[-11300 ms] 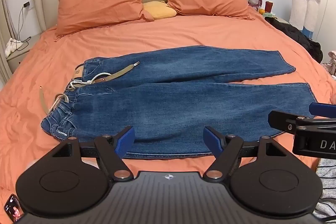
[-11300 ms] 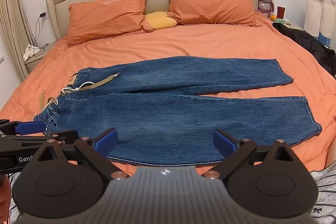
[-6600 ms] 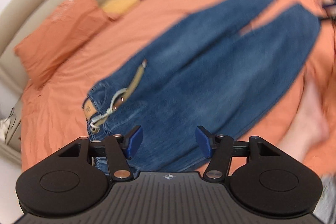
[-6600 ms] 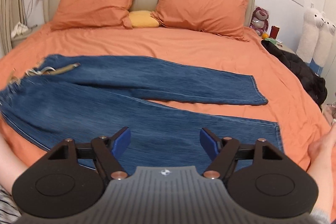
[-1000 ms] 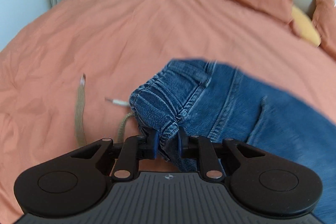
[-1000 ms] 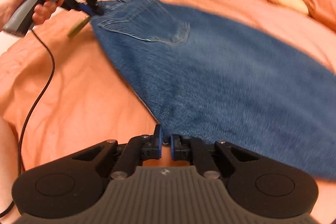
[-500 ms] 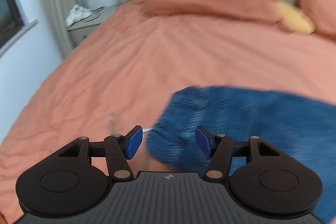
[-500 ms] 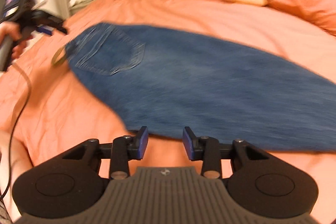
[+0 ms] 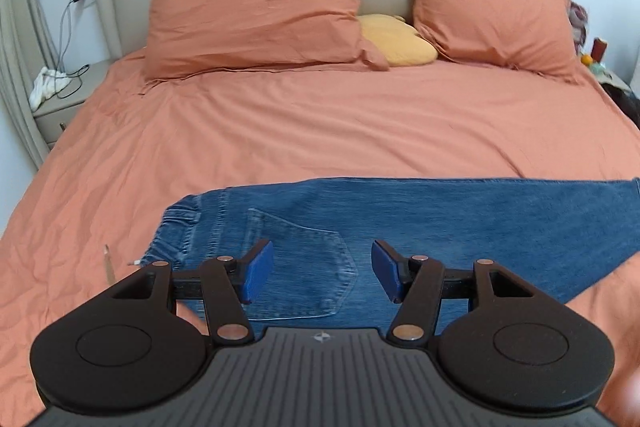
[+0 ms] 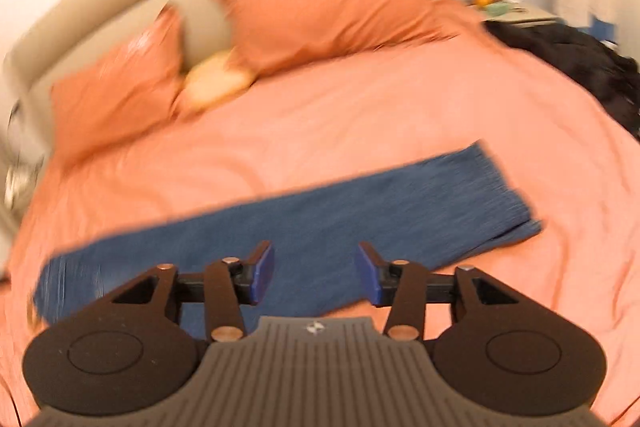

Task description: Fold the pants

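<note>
While both tools hang unloaded, the jeans [image 9: 440,219] lie leg-on-leg across the orange bed [image 9: 320,131], long axis left-right. Left gripper [image 9: 322,271], jaws spread, sits over the back pocket [image 9: 304,267]; right gripper [image 10: 315,273], jaws parted, nearer the hem [image 10: 504,187].

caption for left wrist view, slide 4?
Open left gripper above jeans folded lengthwise, back pocket up, on orange bed.
</note>
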Tool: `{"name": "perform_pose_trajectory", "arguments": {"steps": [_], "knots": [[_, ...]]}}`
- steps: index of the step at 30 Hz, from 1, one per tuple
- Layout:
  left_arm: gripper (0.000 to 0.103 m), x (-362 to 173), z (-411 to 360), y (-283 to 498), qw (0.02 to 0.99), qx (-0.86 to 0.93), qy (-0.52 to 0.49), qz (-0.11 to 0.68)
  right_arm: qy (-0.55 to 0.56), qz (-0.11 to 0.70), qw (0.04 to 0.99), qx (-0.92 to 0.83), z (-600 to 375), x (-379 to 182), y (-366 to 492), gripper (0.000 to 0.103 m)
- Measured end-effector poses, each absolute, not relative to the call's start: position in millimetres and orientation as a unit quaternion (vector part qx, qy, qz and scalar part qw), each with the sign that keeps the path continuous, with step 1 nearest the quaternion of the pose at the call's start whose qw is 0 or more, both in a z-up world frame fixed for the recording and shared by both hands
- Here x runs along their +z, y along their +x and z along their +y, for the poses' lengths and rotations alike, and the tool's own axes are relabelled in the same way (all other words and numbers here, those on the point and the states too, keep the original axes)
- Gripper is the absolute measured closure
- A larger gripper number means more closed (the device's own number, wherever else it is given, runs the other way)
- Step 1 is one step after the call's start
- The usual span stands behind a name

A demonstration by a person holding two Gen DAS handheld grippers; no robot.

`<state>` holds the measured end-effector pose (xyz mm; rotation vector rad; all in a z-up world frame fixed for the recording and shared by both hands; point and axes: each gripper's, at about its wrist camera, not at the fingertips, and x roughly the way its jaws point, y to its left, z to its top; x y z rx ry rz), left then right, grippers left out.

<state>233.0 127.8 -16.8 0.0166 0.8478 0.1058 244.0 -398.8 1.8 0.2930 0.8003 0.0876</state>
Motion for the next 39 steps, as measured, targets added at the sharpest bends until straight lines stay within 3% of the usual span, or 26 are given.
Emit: {"name": "perform_pose_trajectory", "arguments": {"steps": [9, 26, 31, 32, 33, 39], "knots": [[0.036, -38, 53, 275, 0.903, 0.006, 0.066, 0.425, 0.294, 0.332, 0.896, -0.012, -527, -45, 247, 0.058], [0.036, -136, -106, 418, 0.854, -0.121, 0.151, 0.483, 0.461, 0.365, 0.807, -0.051, -641, -217, 338, 0.065], [0.036, -150, -130, 427, 0.848, -0.128, 0.156, 0.490, 0.503, 0.355, 0.787, -0.037, -654, -249, 340, 0.077], [0.036, -152, -133, 428, 0.848, -0.127, 0.156, 0.491, 0.516, 0.347, 0.783, -0.031, -658, -252, 338, 0.097], [0.036, -153, -136, 429, 0.847, -0.124, 0.155, 0.492, 0.522, 0.339, 0.782, -0.023, -661, -251, 337, 0.101], [0.037, -157, -134, 424, 0.850, -0.120, 0.138, 0.494, 0.466, 0.264, 0.844, 0.034, -648, -170, 322, 0.103]]}}
